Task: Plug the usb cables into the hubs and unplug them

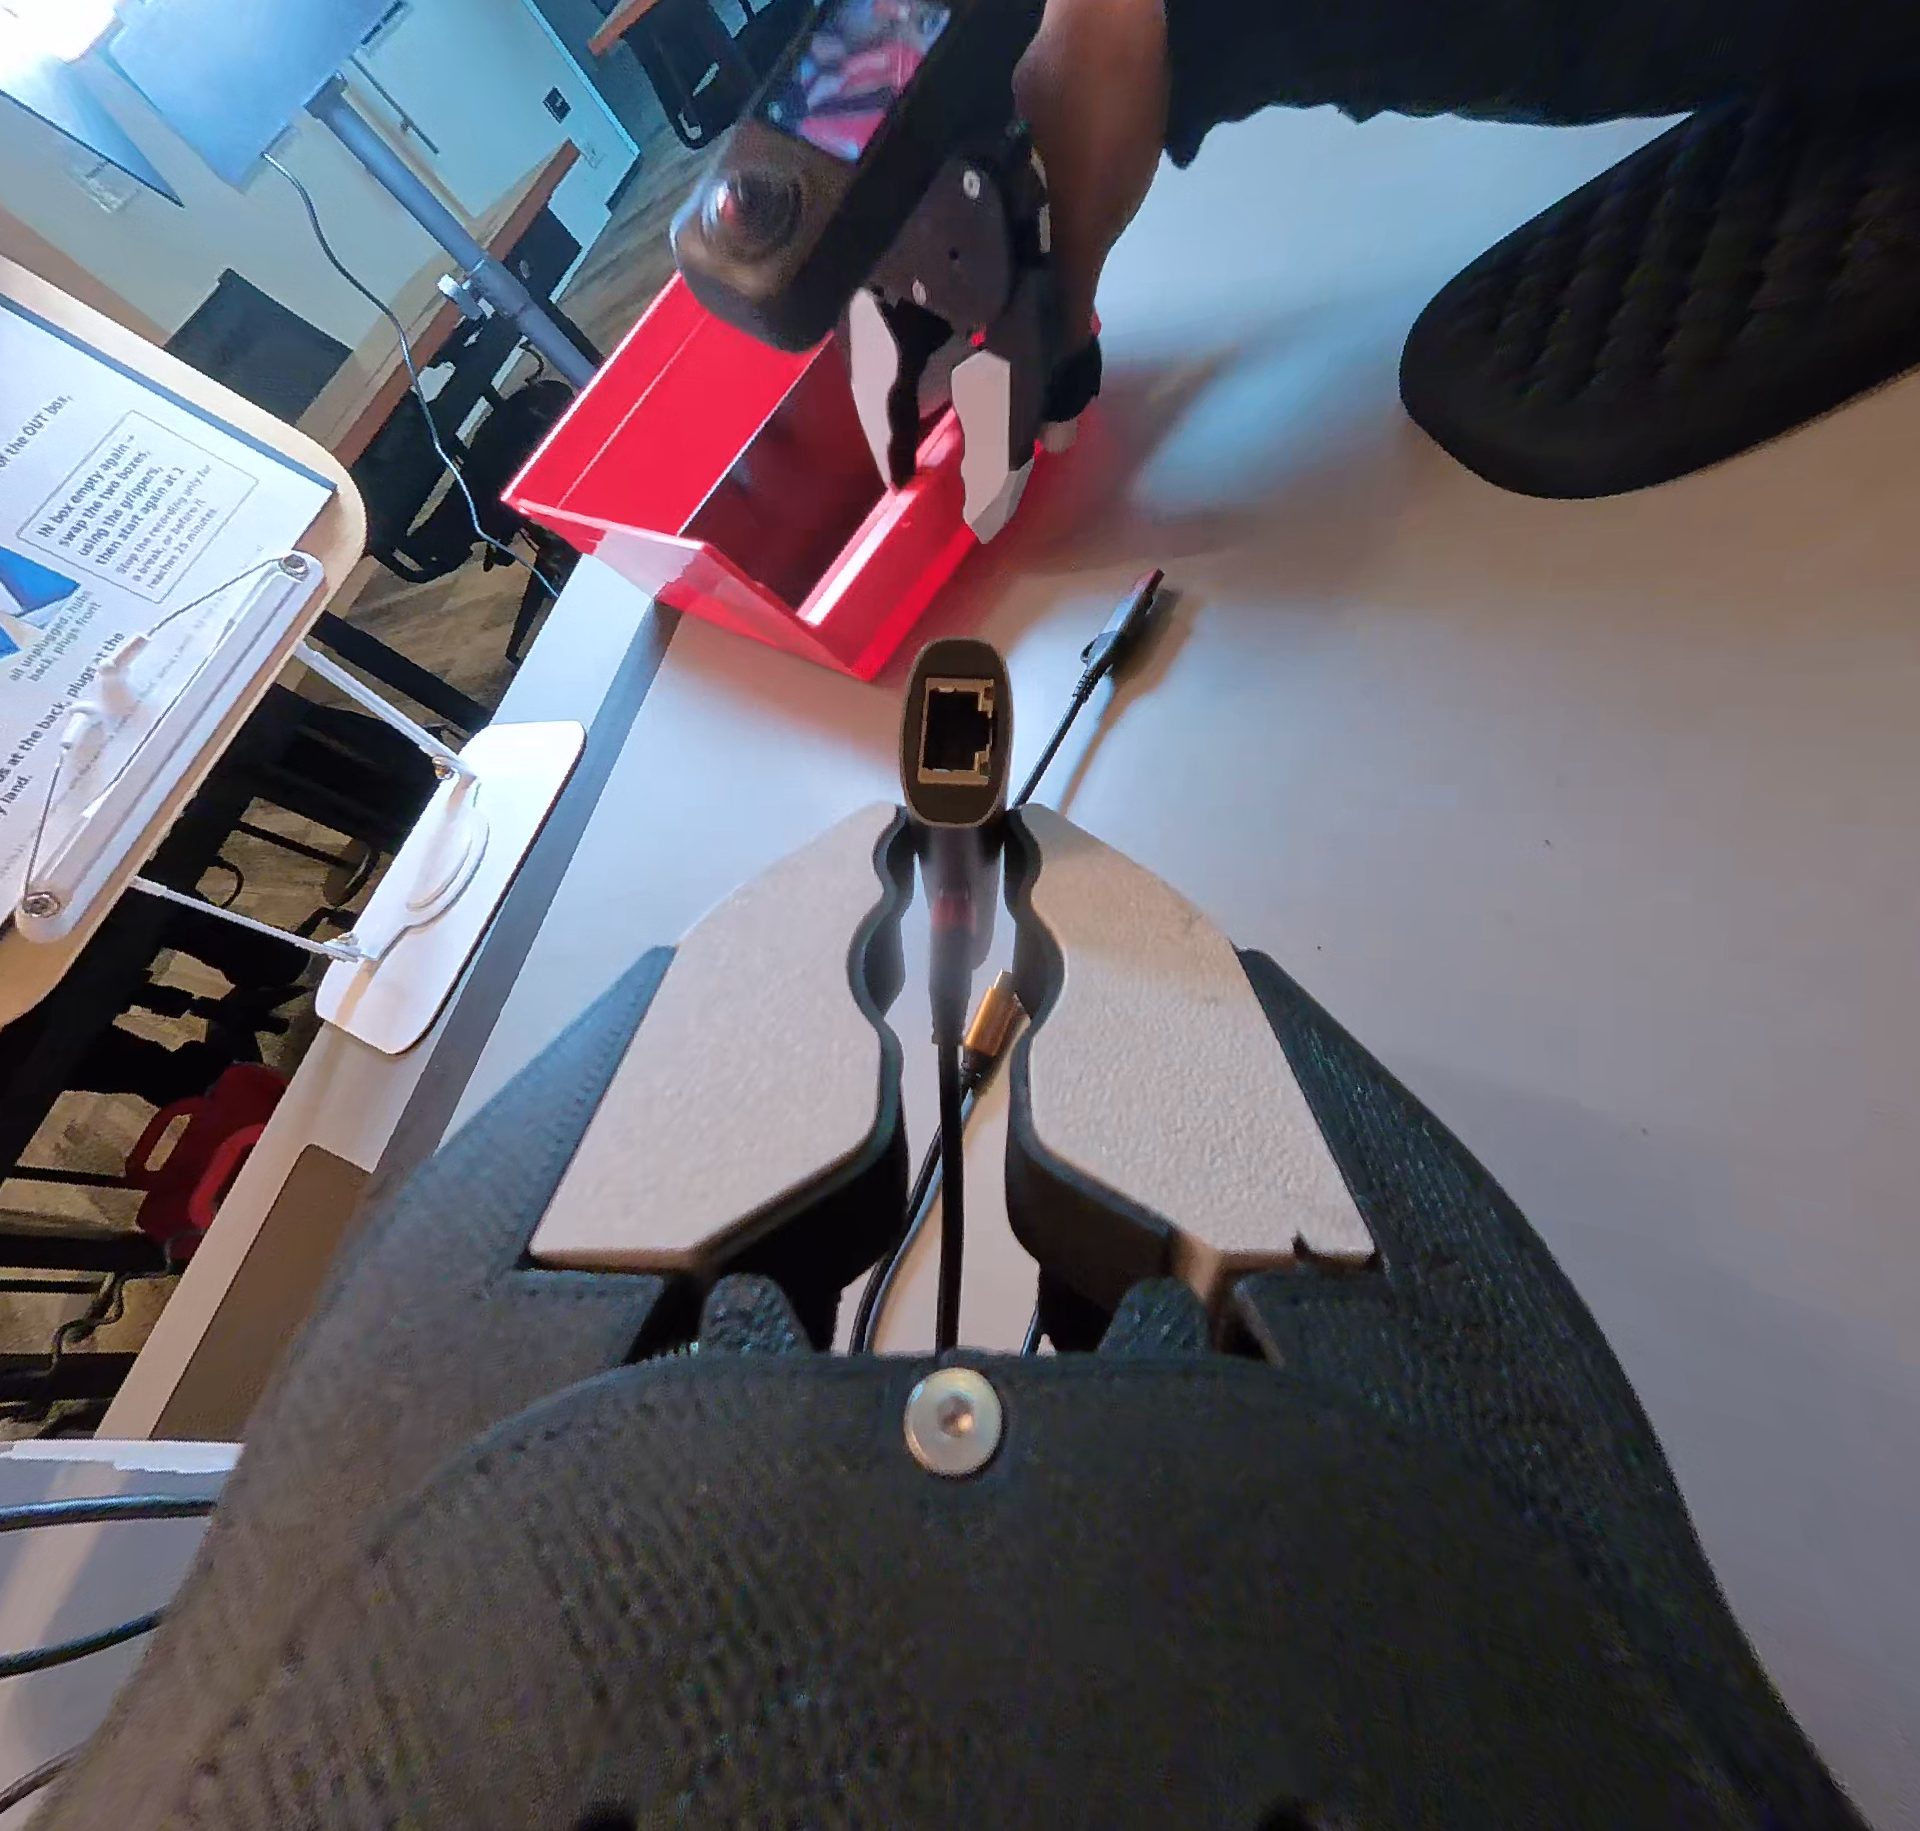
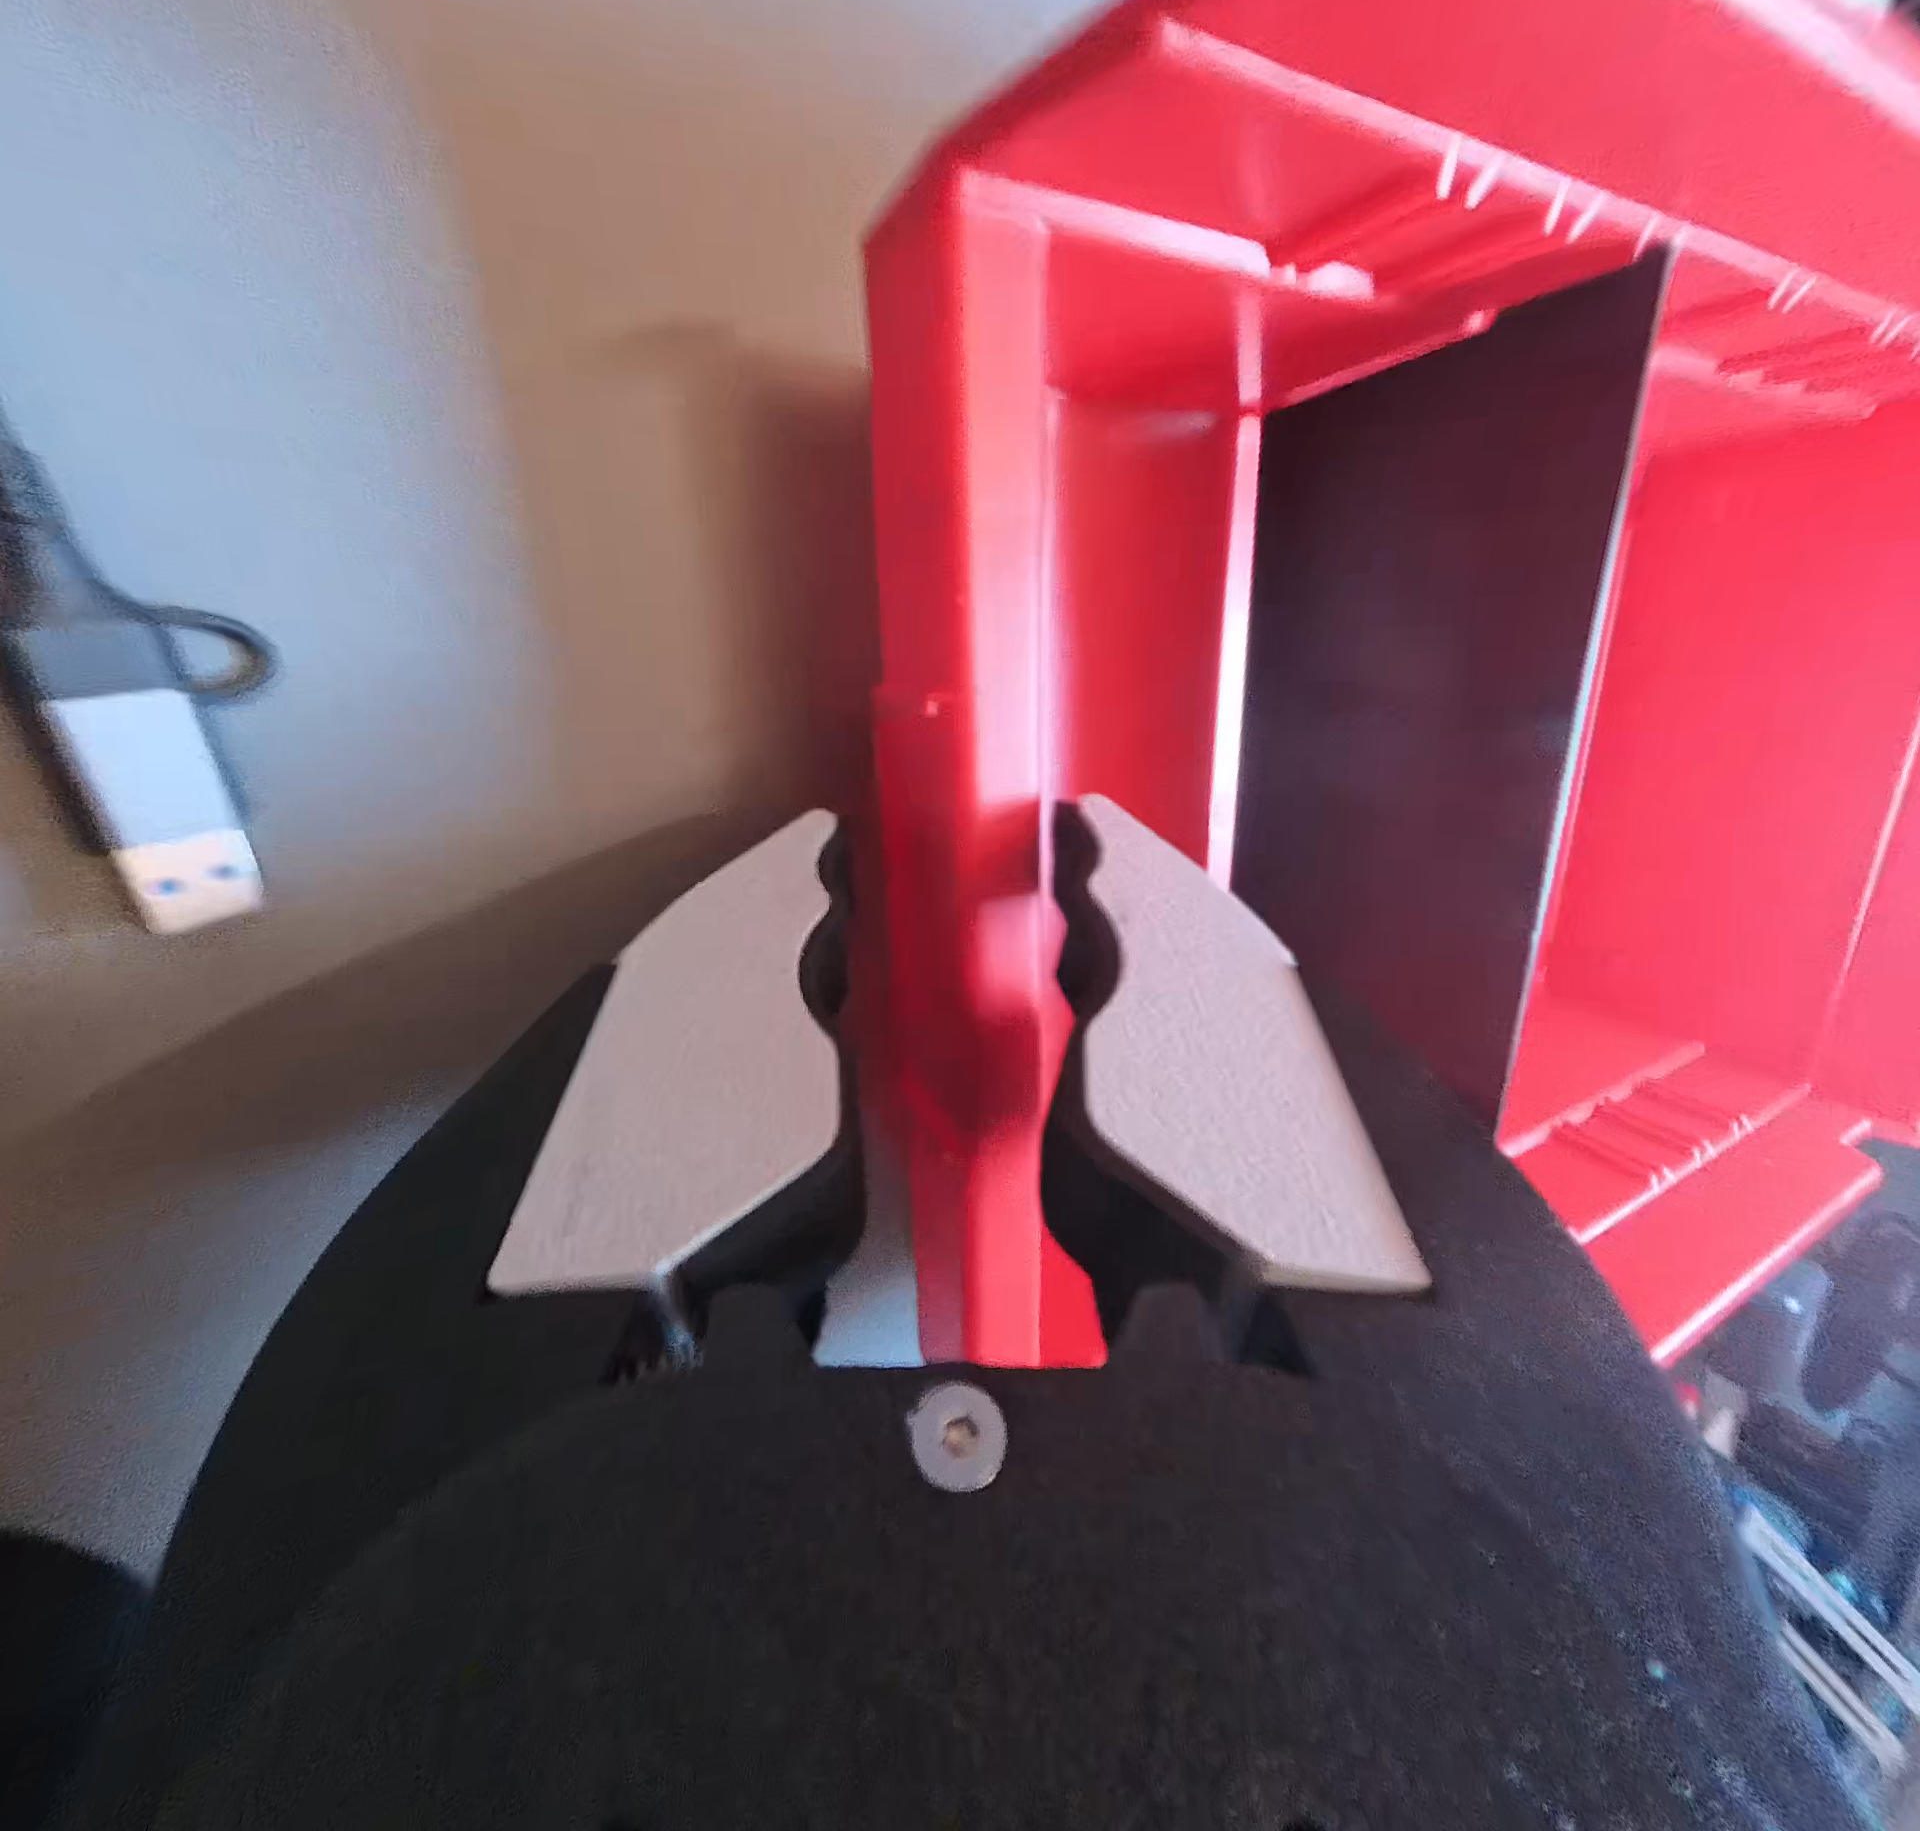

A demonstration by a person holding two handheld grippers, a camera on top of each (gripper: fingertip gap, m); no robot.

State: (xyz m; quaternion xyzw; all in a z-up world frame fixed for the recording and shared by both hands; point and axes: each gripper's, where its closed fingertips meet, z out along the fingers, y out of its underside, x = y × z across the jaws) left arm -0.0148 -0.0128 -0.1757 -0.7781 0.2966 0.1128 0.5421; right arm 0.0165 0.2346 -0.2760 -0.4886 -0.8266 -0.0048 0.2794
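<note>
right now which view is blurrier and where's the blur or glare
Right wrist view is blurrier: the red bin and the USB plug at left are smeared, as by motion. Left wrist view is mostly sharp on the hub in the left gripper; the right gripper is slightly blurred, and window glare whitens the top left corner.

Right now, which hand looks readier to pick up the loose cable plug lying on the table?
Probably right. The left gripper is shut on the hub. The right gripper straddles the red bin wall, apparently carrying nothing, near the plug.
</note>
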